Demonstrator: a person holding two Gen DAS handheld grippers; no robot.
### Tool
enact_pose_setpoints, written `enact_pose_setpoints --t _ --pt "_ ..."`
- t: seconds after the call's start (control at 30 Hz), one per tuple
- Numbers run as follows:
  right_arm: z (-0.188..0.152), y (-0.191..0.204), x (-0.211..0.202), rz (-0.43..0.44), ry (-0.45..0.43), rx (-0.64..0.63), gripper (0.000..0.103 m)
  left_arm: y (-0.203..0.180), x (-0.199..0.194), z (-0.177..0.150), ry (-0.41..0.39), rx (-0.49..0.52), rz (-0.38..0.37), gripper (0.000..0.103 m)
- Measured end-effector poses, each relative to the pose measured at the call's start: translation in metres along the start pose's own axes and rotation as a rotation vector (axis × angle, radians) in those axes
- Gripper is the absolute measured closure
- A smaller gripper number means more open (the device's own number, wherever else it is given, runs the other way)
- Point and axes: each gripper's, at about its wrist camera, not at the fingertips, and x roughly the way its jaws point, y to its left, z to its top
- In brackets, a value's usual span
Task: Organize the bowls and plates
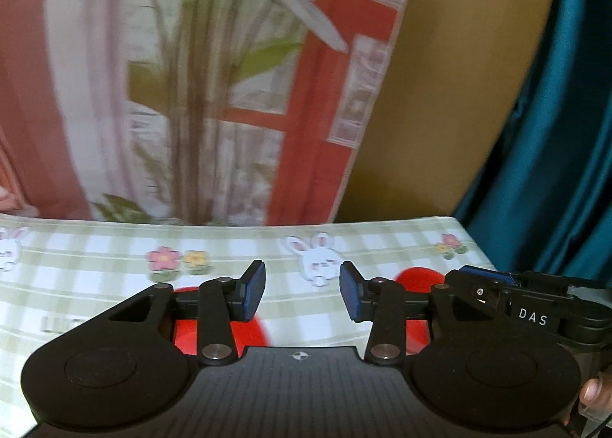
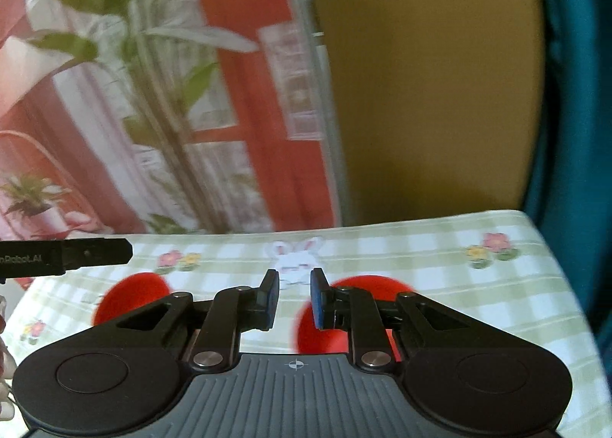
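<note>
Two red round dishes lie flat on the checked tablecloth. In the left wrist view one red dish (image 1: 252, 334) sits under my left finger and another (image 1: 415, 277) under the right finger. In the right wrist view the left dish (image 2: 132, 294) and the right dish (image 2: 332, 327) lie ahead, partly hidden by my fingers. My left gripper (image 1: 302, 290) is open and empty above the cloth. My right gripper (image 2: 294, 296) is open a little and empty. Whether the dishes are plates or bowls I cannot tell.
The table (image 2: 440, 246) carries a green checked cloth with rabbits and flowers; its far edge and right corner are close. Behind it hang a printed backdrop (image 1: 191, 93), a tan wall and a teal curtain (image 1: 554, 170). The other gripper (image 1: 516, 304) shows at the right, and at the left of the right wrist view (image 2: 65, 256).
</note>
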Motion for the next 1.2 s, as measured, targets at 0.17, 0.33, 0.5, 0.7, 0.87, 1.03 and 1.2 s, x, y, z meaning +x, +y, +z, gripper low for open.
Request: enact_pose_setpoints --t 0.17,0.33,0.5,0.7,0.87,1.03,1.2 --pt "-0.008 -0.037 0.002 -0.057 0.009 0.030 0.085 -0.029 0.028 -0.006 0.038 0.010 -0.031 0.051" --pt "-0.020 -0.061 0.007 -0.090 0.024 0.070 0.084 -0.053 0.057 -0.016 0.093 0.038 -0.064 0.051" --pt "-0.030 -0.072 0.012 -0.096 0.031 0.096 0.084 -0.068 0.079 -0.030 0.142 0.052 -0.068 0.051" --pt "-0.035 -0.075 0.021 -0.087 0.051 0.110 0.084 -0.076 0.095 -0.040 0.177 0.073 -0.073 0.051" --pt "-0.040 -0.077 0.026 -0.083 0.056 0.132 0.084 -0.077 0.102 -0.042 0.191 0.075 -0.067 0.051" --pt "-0.042 -0.077 0.030 -0.078 0.064 0.142 0.084 -0.078 0.107 -0.043 0.192 0.072 -0.065 0.051" --pt "-0.045 -0.076 0.032 -0.073 0.063 0.149 0.086 -0.082 0.107 -0.044 0.189 0.094 -0.071 0.075"
